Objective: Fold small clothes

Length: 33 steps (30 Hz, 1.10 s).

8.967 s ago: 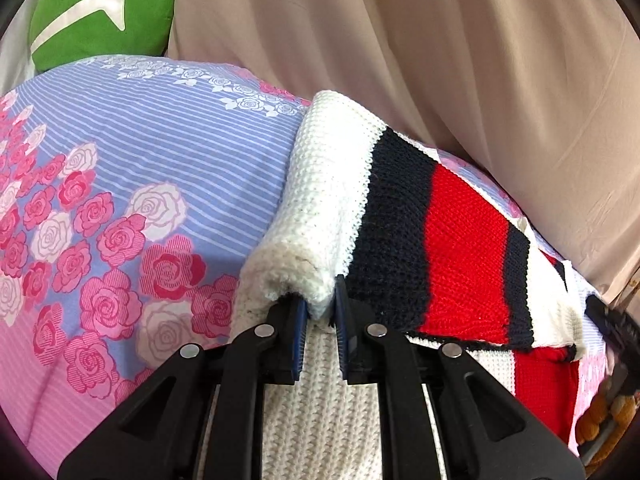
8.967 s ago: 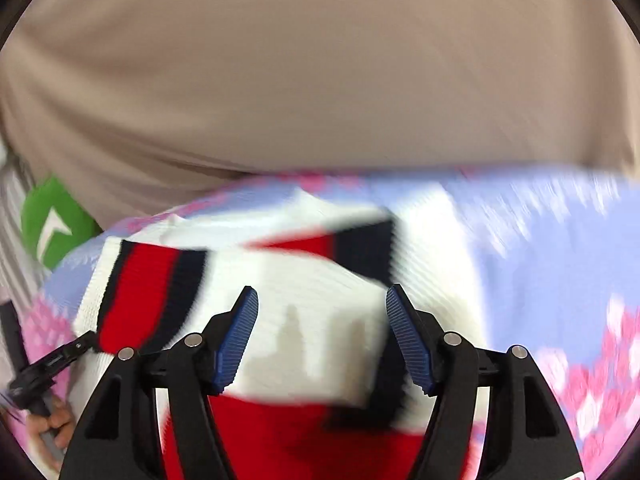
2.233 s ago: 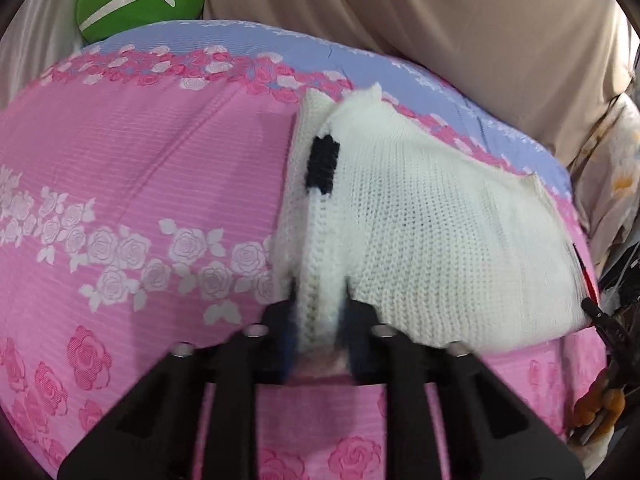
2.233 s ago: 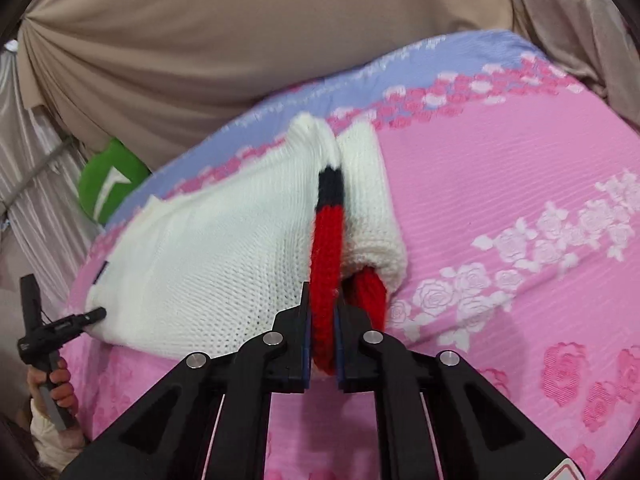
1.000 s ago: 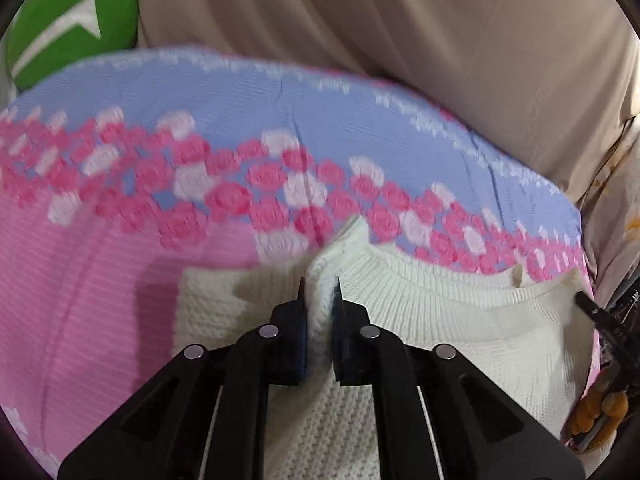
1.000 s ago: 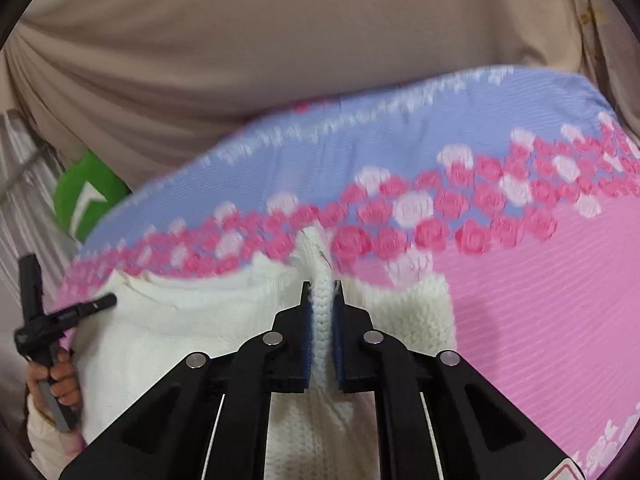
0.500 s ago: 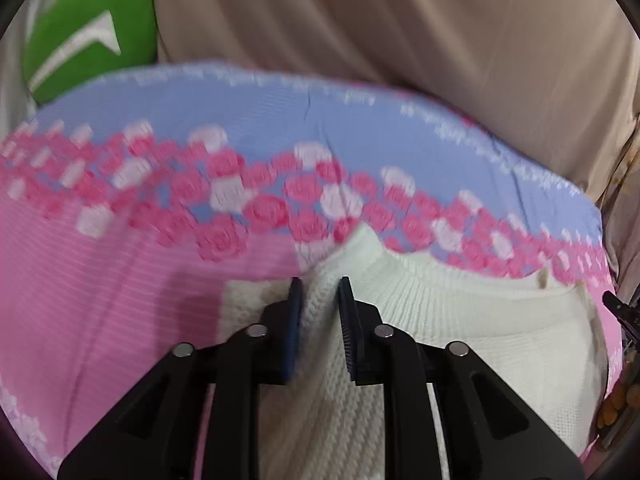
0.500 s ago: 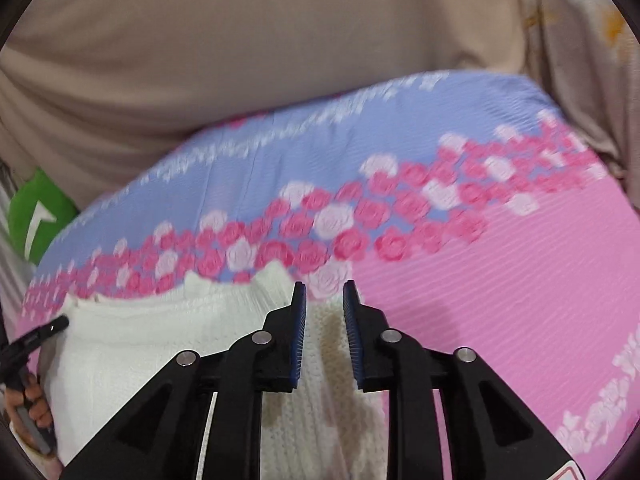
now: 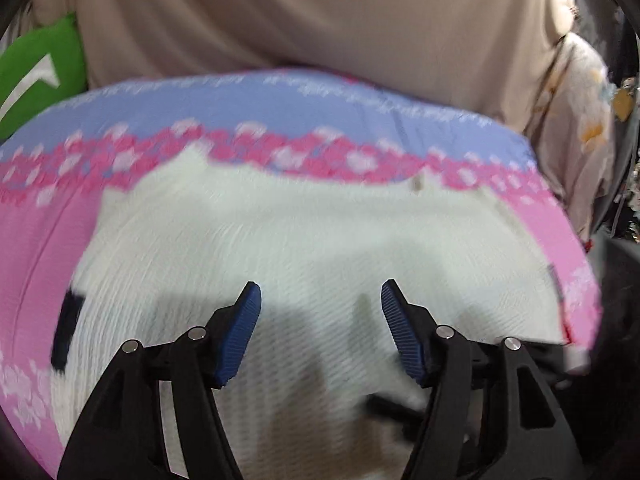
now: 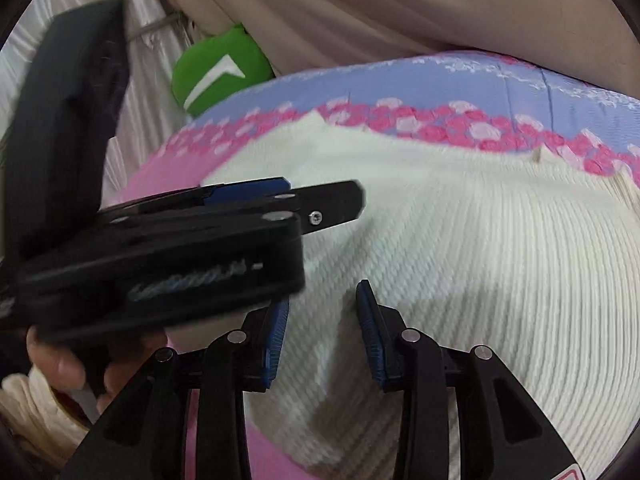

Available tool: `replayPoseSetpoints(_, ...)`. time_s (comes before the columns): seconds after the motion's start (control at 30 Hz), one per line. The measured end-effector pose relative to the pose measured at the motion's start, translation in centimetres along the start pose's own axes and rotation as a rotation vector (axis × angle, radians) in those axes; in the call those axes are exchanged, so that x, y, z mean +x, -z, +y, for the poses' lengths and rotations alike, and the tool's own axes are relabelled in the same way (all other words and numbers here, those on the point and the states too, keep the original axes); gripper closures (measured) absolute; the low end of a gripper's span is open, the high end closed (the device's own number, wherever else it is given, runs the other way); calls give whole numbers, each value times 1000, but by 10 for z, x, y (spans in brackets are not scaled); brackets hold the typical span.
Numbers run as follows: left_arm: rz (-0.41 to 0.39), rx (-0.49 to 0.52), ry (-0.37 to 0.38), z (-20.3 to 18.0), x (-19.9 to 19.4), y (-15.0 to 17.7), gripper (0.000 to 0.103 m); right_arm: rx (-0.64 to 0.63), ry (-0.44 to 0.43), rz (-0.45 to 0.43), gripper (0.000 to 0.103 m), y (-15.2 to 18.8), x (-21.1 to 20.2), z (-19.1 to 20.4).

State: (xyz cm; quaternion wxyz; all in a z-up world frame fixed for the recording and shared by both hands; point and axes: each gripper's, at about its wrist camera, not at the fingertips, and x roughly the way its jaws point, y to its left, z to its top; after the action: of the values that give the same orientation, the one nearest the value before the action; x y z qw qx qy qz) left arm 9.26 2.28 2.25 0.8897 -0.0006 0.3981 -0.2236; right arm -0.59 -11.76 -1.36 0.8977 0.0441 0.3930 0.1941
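White sweater (image 9: 304, 240) beneath open hand-held gripper (image 9: 320, 304)

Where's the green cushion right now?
The green cushion sits at the far edge of the bed, upper left in both wrist views, against the beige curtain and beyond the folded white sweater.

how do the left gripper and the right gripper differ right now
The left gripper has its jaws spread wide, while the right gripper has its jaws open only partway. The left gripper also appears from the side in the right wrist view, at that picture's left. Both are open, hold nothing, and hover over the white knitted sweater on the floral bedspread.
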Motion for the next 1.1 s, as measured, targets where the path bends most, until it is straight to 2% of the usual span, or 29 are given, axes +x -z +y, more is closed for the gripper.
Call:
replayPoseSetpoints(0.07, -10, 1, -63, 17, -5, 14, 51, 43, 66, -21, 77, 13, -23, -25)
replayPoseSetpoints(0.13, -25, -12, -79, 42, -20, 25, 51, 119, 142, -47, 78, 29, -51, -57)
replayPoseSetpoints(0.2, -29, -37, -159, 69, -38, 36, 51, 218, 215, -64, 84, 49, -79, -91)
replayPoseSetpoints(0.23, -31, -52, -165, 79, -45, 41, 54, 263, 283, -69, 85, 62, -93, -107)
replayPoseSetpoints(0.27, -37, -65, -146, 89, -53, 46, 57, 298, 295, -79, 103, 74, -104, -121)
replayPoseSetpoints(0.33, -57, -77, -181, 99, -65, 55, 57, 399, 328, -79, 103, 97, -121, -147)
replayPoseSetpoints(0.37, -60, -72, -213, 100, -67, 59, 56, 436, 283, -95, 103, 104, -127, -153)
replayPoseSetpoints(0.4, -54, -80, -273, 100, -67, 59, 44, 453, 288, -102, 103, 105, -131, -154)
replayPoseSetpoints(0.43, -50, -98, -298, 102, -66, 59, 42, 446, 317, -107, 103, 102, -134, -151)
replayPoseSetpoints(0.53, -63, -149, -184, 100, -71, 42, 43, 369, 357, -165, 80, 70, -140, -135)
replayPoseSetpoints(0.57, -90, -141, -160, 95, -75, 34, 43, 334, 344, -193, 76, 52, -138, -128)
replayPoseSetpoints(0.63, -147, -103, -162, 77, -79, 10, 43, 289, 335, -225, 76, 20, -133, -120)
replayPoseSetpoints(0.7, -175, -57, -151, 58, -70, -12, 42, 245, 315, -207, 76, -10, -108, -114)
replayPoseSetpoints(0.77, -133, -33, -164, 50, -43, -28, 42, 235, 322, -154, 76, -27, -78, -120)
replayPoseSetpoints(0.83, -69, -27, -179, 53, -13, -37, 42, 247, 388, -76, 77, -31, -44, -140)
replayPoseSetpoints(0.87, -39, -34, -204, 57, 2, -37, 43, 267, 436, -51, 89, -28, -35, -156)
replayPoseSetpoints(0.9, -10, -48, -236, 67, 17, -37, 43, 317, 386, -56, 93, -24, -33, -173)
replayPoseSetpoints(0.93, -14, -52, -247, 73, 22, -33, 42, 381, 334, -73, 97, -23, -41, -185)
replayPoseSetpoints(0.97, -32, -52, -262, 78, 23, -32, 42, 428, 322, -82, 103, -23, -48, -192)
replayPoseSetpoints(1.03, -26, -71, -255, 80, 22, -35, 42, 456, 319, -97, 102, -25, -56, -198)
replayPoseSetpoints(1.1, -31, -75, -247, 75, 18, -42, 43, 459, 290, -115, 89, -34, -61, -193)
